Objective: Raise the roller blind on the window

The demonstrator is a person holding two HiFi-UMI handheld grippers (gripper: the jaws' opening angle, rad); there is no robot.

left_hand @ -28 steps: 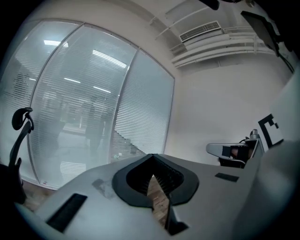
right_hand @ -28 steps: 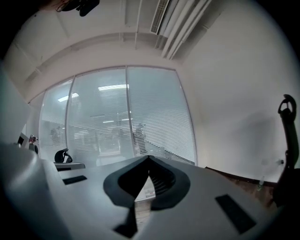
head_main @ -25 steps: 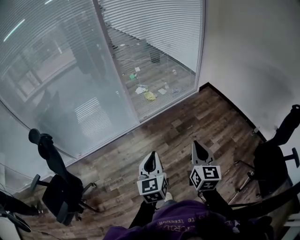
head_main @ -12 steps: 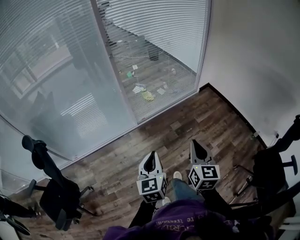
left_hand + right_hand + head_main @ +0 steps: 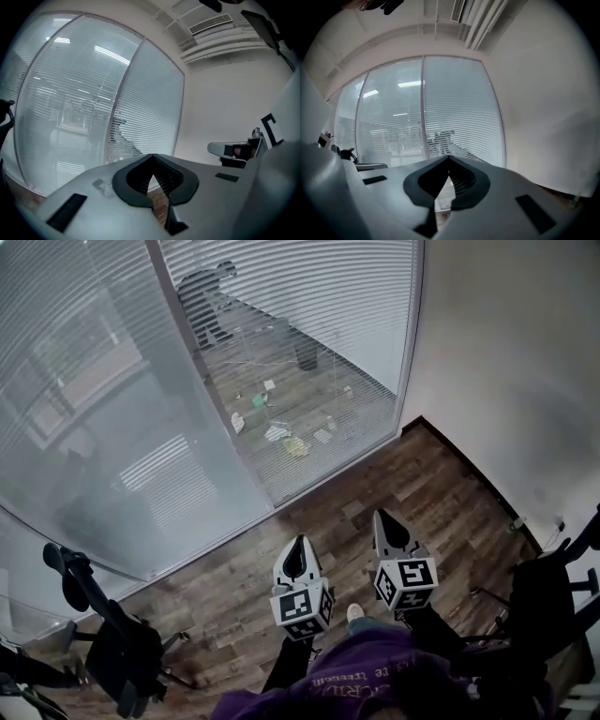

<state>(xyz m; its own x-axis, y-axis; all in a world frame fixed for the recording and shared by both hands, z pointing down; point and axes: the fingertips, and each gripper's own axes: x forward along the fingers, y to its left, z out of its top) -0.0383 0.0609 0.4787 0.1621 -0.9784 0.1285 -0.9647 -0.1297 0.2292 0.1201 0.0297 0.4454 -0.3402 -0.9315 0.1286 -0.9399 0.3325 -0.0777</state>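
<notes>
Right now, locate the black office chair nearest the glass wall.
Head view, lower left: the black office chair stands on the wood floor just before the glass wall.

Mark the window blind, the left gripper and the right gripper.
window blind [image 5: 319,306], head view, slats of the right-hand pane.
left gripper [image 5: 299,540], head view, tip of its closed jaws.
right gripper [image 5: 379,514], head view, tip of its closed jaws.
</notes>
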